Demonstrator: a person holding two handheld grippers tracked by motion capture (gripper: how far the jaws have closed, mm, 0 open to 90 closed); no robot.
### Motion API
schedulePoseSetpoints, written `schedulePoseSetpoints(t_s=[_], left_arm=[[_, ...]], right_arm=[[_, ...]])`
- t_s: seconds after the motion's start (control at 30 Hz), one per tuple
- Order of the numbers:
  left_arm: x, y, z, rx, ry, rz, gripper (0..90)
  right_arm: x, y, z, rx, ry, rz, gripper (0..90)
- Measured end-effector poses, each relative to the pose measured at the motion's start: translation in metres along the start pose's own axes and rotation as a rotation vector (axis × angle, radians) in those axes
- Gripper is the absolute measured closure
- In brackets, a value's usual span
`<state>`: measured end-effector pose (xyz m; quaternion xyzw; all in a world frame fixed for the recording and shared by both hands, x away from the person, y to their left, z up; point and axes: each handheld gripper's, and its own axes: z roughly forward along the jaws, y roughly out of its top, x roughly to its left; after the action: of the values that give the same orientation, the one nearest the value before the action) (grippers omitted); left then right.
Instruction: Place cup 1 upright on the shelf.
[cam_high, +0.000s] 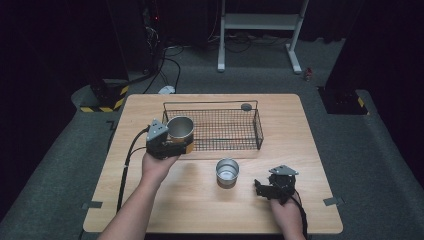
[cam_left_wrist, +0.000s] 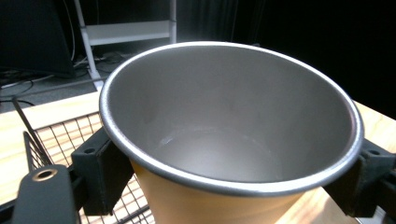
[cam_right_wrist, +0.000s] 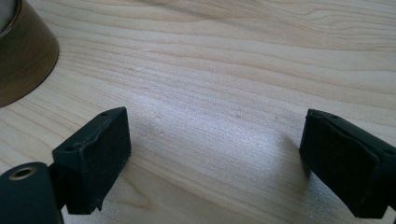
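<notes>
**Cup held at the basket's left end**

My left gripper is clamped on a metal cup, one black jaw pressing each side of its tan outer wall just below the rim. In the left gripper view the cup stands upright between my jaws, its grey inside bare and its bright rim tipped slightly toward the camera. From above, I hold it at the near left corner of the wire basket, which sits on the far half of the wooden table. Whether the cup is over the basket's mesh floor or just outside its left wall, I cannot tell. A small dark round thing lies at the basket's far right corner.

My right gripper rests low over the table at the near right, its jaws spread wide with only bare wood between them. A second cup stands upright on the table between my two hands, just near of the basket and to the left of my right gripper. In the right gripper view its brown side shows at the upper left, well apart from my jaws
</notes>
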<state>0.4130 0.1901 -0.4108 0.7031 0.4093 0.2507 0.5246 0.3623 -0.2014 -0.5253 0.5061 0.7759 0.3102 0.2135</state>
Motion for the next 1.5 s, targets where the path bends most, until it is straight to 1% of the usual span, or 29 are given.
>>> schedulePoseSetpoints(t_s=[0.03, 0.07, 0.2, 0.3, 0.4, 0.53, 0.6, 0.73, 0.83, 0.9, 1.03, 1.07, 1.13, 1.33, 1.4, 1.5], left_arm=[[0.001, 0.000, 0.001, -0.005, 0.000, -0.010, 14.8], [0.003, 0.001, 0.003, 0.001, 0.003, -0.010, 14.8], [0.006, 0.004, 0.007, 0.009, 0.015, -0.008, 14.9], [0.008, 0.007, 0.009, 0.011, 0.022, 0.002, 14.8], [0.011, 0.010, 0.012, 0.006, 0.023, -0.010, 14.8], [0.014, 0.013, 0.015, 0.015, 0.030, 0.000, 14.8], [0.015, 0.014, 0.017, 0.019, 0.036, 0.007, 14.8], [0.016, 0.016, 0.021, 0.015, 0.041, -0.010, 14.8], [0.016, 0.017, 0.025, 0.029, 0.053, -0.005, 14.8], [0.016, 0.018, 0.027, 0.027, 0.060, 0.003, 14.8], [0.015, 0.021, 0.033, 0.032, 0.071, 0.001, 14.8], [0.015, 0.021, 0.035, 0.032, 0.069, -0.011, 14.8], [0.014, 0.022, 0.038, 0.034, 0.075, -0.011, 14.8], [0.016, 0.024, 0.046, 0.031, 0.081, -0.034, 14.8], [0.016, 0.025, 0.049, 0.035, 0.091, -0.020, 14.8], [0.015, 0.028, 0.052, 0.039, 0.096, -0.011, 14.8]], right_arm=[[0.000, 0.000, 0.000, 0.000, 0.000, 0.000, 8.8], [0.000, 0.000, 0.000, 0.000, 0.000, 0.001, 8.8], [0.000, -0.001, -0.001, 0.001, 0.003, -0.001, 8.8], [0.000, 0.000, 0.000, 0.000, 0.005, -0.004, 8.7], [0.000, 0.000, 0.000, 0.000, 0.005, -0.004, 8.7], [0.000, 0.000, 0.000, 0.000, 0.005, -0.004, 8.8], [0.000, 0.000, 0.000, 0.000, 0.005, -0.004, 8.7], [0.000, 0.000, 0.000, 0.000, 0.005, -0.004, 8.7], [0.000, 0.000, 0.000, 0.000, 0.005, -0.004, 8.8], [0.000, 0.000, 0.000, 0.000, 0.004, -0.004, 8.7], [0.000, 0.000, 0.000, 0.000, 0.005, -0.004, 8.8], [0.000, 0.000, 0.000, 0.000, 0.004, -0.004, 8.8], [0.000, 0.000, 0.000, 0.000, 0.005, -0.004, 8.7], [0.000, 0.000, 0.000, 0.000, 0.005, -0.004, 8.8], [0.000, 0.000, 0.000, 0.000, 0.005, -0.004, 8.8], [0.000, -0.001, -0.001, 0.000, 0.005, -0.003, 8.8]])
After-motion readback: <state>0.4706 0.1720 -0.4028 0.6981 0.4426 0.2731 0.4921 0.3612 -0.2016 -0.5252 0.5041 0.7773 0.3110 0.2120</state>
